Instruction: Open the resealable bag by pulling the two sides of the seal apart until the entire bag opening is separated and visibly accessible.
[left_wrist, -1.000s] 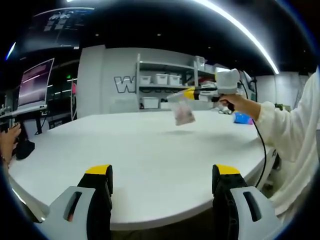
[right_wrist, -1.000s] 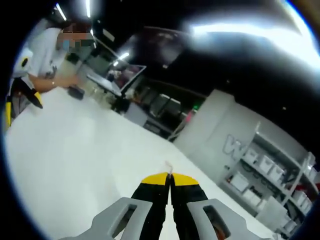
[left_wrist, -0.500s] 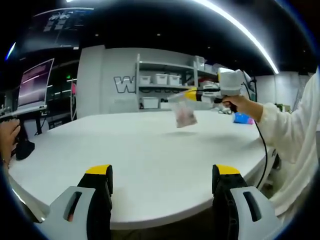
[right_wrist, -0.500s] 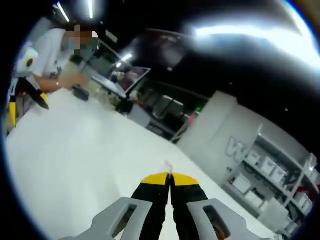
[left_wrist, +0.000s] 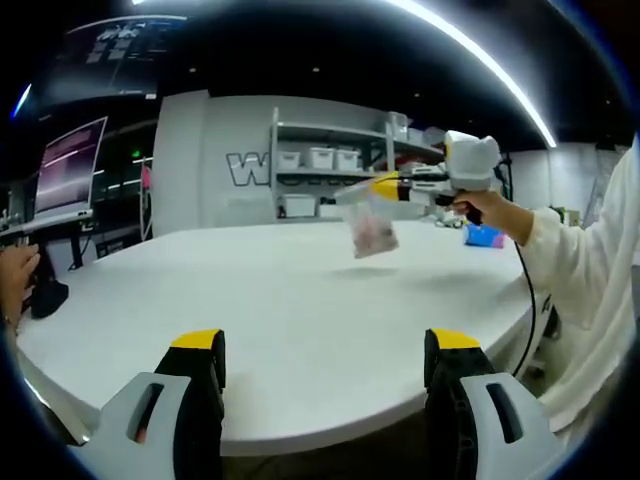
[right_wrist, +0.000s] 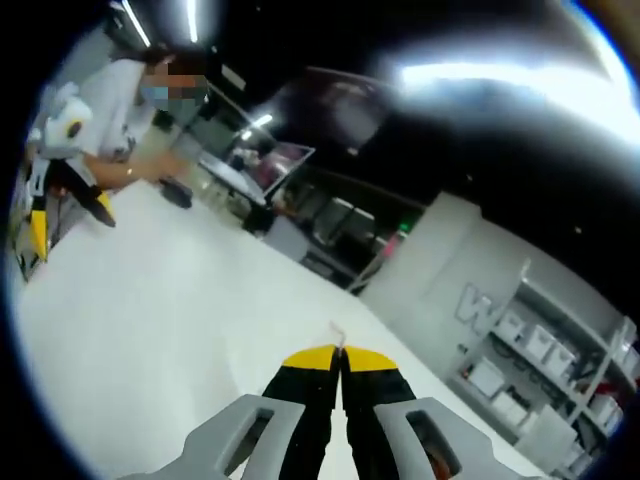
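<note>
Big white round table ahead of the fingertips. Beyond: grey wall with white lettering, metal shelving holding white bins. Monitor off left. Dark ceiling, long light strip overhead.

The white table is showing a smooth, matt top with a soft sheen under the ceiling lights. Above the table, the resealable bag is appearing as thin, clear, glossy plastic film. The right gripper is presenting yellow tips and a pale grey plastic body. The left gripper is displaying matt grey plastic and black jaw faces. Beside the table, a sleeve is looking like white cloth.
</note>
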